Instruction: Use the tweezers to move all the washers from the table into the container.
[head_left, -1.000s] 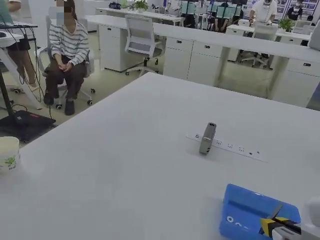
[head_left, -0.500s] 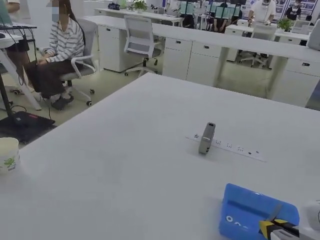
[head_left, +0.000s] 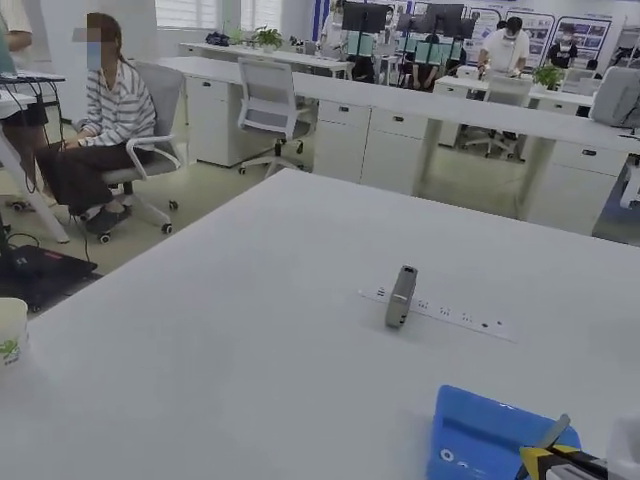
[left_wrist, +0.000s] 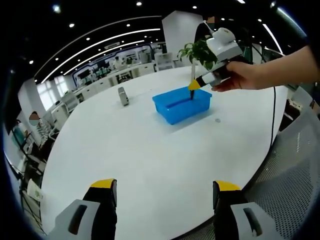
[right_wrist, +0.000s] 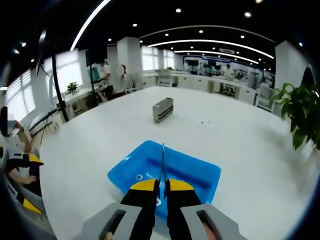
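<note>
The right tool (right_wrist: 161, 186) is clenched on the tweezers (right_wrist: 163, 162), whose tips reach out over the blue container (right_wrist: 197, 172) on the white worktop (right_wrist: 100, 145). Small pale rings (right_wrist: 141, 176) lie in the container near its front wall; they are too small to tell whether they are washers or print, and no writing can be read. Two specks (right_wrist: 205, 121) sit on the worktop beyond the container, near a grey block (right_wrist: 163, 109) that rests on a power strip (head_left: 470, 320). The left tool (left_wrist: 165, 197) hangs released, jaws wide apart, near the worktop's edge and well apart from the container. A cup (head_left: 10, 335) with an unreadable green print stands at the far left.
</note>
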